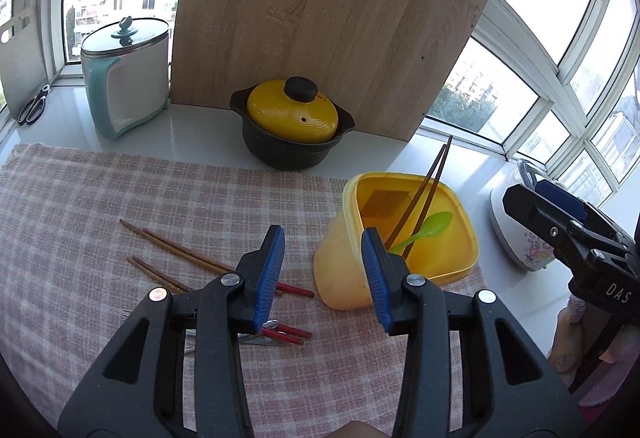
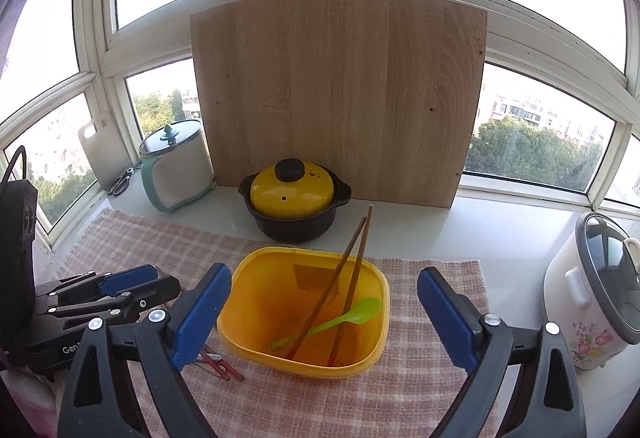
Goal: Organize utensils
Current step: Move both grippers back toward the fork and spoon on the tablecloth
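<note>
A yellow plastic tub stands on the checked cloth. Inside it lean two brown chopsticks and a green spoon. Several loose chopsticks with red ends lie on the cloth left of the tub, and their ends show in the right wrist view. My left gripper hangs open over those red ends, holding nothing. My right gripper is wide open, its fingers spread to either side of the tub without touching it.
A black clay pot with a yellow lid sits behind the tub, before a leaning wooden board. A teal-handled kettle and scissors are at back left. A flowered rice cooker stands right of the cloth.
</note>
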The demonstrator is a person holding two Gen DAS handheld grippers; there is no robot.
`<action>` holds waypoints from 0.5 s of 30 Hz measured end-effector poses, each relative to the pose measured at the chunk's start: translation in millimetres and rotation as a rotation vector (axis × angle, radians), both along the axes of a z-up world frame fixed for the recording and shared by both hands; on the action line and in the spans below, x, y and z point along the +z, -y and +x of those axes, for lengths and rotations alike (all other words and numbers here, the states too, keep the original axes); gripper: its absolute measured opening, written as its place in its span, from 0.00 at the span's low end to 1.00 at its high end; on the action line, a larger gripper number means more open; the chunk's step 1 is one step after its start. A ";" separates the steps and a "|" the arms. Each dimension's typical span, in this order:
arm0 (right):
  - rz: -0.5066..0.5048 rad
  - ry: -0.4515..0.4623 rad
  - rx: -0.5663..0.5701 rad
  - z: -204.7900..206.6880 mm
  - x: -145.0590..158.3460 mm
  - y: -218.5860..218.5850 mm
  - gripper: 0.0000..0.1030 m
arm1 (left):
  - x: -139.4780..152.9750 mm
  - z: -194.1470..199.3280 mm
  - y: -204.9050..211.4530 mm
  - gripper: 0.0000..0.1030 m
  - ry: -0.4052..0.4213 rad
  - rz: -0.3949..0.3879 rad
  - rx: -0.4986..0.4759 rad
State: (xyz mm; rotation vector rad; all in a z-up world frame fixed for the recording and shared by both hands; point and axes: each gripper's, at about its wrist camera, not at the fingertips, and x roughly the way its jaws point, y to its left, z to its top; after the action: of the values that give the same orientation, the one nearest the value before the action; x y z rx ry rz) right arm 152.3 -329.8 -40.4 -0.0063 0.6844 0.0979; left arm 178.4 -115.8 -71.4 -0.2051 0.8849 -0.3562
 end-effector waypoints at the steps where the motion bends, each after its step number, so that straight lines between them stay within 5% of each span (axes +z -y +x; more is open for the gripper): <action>1: 0.000 0.004 0.000 -3.2 0.7 -2.6 0.94 | 0.2 -1.9 -5.7 0.39 -0.003 -0.004 0.008; 7: -0.016 0.036 0.028 -22.4 4.6 -21.6 1.00 | -4.7 -11.1 -46.1 0.39 -0.029 -0.021 0.063; 15: -0.002 0.048 0.058 -39.5 -2.5 -43.5 1.00 | -19.1 -23.5 -96.0 0.39 -0.042 0.053 0.111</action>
State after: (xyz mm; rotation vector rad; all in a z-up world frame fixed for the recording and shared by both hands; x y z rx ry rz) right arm 112.8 -286.3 -43.0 -0.0303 0.6362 0.1526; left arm 154.8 -19.8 -90.6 -0.2120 0.9194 -0.2257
